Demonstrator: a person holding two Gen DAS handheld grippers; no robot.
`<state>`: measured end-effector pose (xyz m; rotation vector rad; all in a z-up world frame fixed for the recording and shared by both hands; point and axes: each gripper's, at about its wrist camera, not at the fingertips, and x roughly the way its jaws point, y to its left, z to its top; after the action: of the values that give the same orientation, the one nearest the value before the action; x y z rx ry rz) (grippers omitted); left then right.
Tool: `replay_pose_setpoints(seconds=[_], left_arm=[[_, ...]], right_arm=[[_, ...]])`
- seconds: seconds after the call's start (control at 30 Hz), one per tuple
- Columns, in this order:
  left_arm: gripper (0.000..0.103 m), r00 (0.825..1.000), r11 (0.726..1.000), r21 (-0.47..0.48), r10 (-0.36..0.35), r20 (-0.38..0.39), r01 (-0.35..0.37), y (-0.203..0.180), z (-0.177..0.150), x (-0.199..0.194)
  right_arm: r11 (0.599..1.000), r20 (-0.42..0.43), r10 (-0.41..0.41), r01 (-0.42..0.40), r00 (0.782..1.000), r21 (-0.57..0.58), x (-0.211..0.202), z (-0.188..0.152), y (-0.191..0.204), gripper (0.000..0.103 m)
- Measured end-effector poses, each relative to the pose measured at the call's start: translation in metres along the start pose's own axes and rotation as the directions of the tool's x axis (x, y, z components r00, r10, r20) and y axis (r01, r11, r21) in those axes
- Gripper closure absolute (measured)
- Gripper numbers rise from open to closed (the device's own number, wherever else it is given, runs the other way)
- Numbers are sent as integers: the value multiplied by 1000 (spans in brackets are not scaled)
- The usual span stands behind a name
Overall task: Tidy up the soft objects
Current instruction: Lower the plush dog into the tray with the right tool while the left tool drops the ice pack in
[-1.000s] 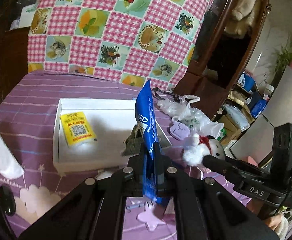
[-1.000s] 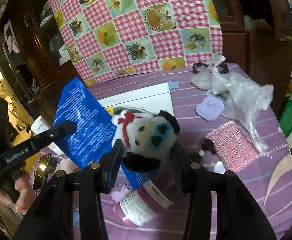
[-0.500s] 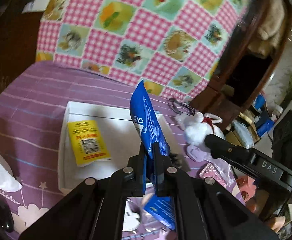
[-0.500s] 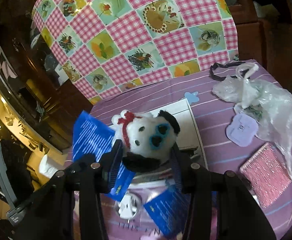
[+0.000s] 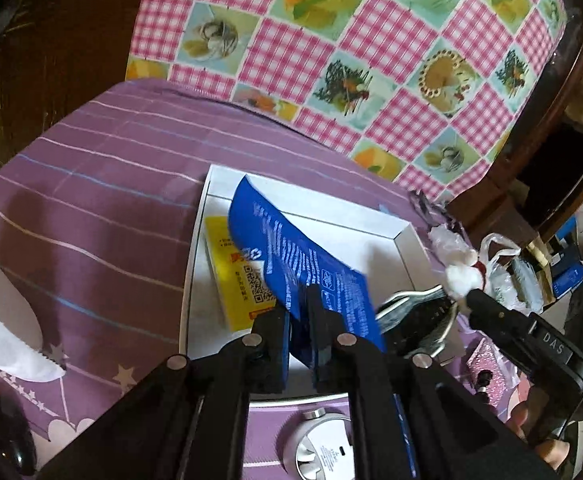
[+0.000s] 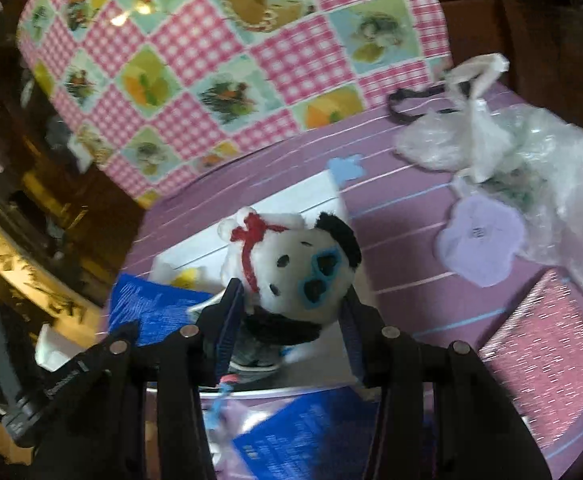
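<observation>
Roughly, from left to right:
Paper towel [image 5: 7, 332]: white, lying on the purple striped tablecloth [image 5: 103, 200] at the far left.
White tray [image 5: 195, 264]: shallow, open, resting on the tablecloth; inside lie a yellow packet [image 5: 239, 280] with a QR code and a dark mesh item [image 5: 419, 320] at its right end.
Left gripper [image 5: 301, 312]: its jaws have just eased slightly apart, but the pads pinch the lower edge of a blue pouch [image 5: 291, 252], which leans over the tray above the yellow packet.
Right gripper [image 6: 291, 320]: clamped on the sides of a white plush toy [image 6: 291, 268] with a red bow and black ear, held above the tray's right end.
Plastic bag [image 6: 511, 152]: crumpled on the tablecloth, right of the tray.
Pink glitter pad [image 6: 547, 344]: flat on the cloth, nearest right.
</observation>
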<state>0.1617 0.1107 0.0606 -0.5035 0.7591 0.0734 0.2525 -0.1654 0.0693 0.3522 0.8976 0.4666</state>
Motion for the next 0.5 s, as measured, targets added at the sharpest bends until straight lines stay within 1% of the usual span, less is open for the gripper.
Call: replay_pose_setpoints(seconds=[0.13,0.2,0.27,0.33,0.4,0.43,0.47,0.5], left_arm=[[96,997,996,32,79,-8,-79,-1,-6,11],[96,991,990,58,130,-18,-129,-4,-11,19],[96,987,984,78,162,-17,-160,-6,-14,24],[93,982,977,98,190,-12,-188,-10,-16,27],[85,978,971,109,210,18,-211,-12,-17,25],[72,978,972,116,204,35,-207,-14,-17,22],[48,980,973,118,195,43,-199,-14,-16,20],[36,982,975,117,181,57,-186,-15,-15,17]], right_arm=[[997,-14,33,-32,999,73,8,2,-14,55],[993,-29,53,-50,998,107,14,2,-19,54],[989,-46,80,-74,996,127,19,1,-21,53],[991,-90,89,-79,992,109,27,0,-17,53],[994,-140,88,-78,986,75,34,-2,-9,53],[996,-156,75,-67,985,57,36,-2,-5,52],[999,-161,43,-39,986,28,36,-3,1,51],[1000,-155,20,-19,988,8,35,-3,4,46]])
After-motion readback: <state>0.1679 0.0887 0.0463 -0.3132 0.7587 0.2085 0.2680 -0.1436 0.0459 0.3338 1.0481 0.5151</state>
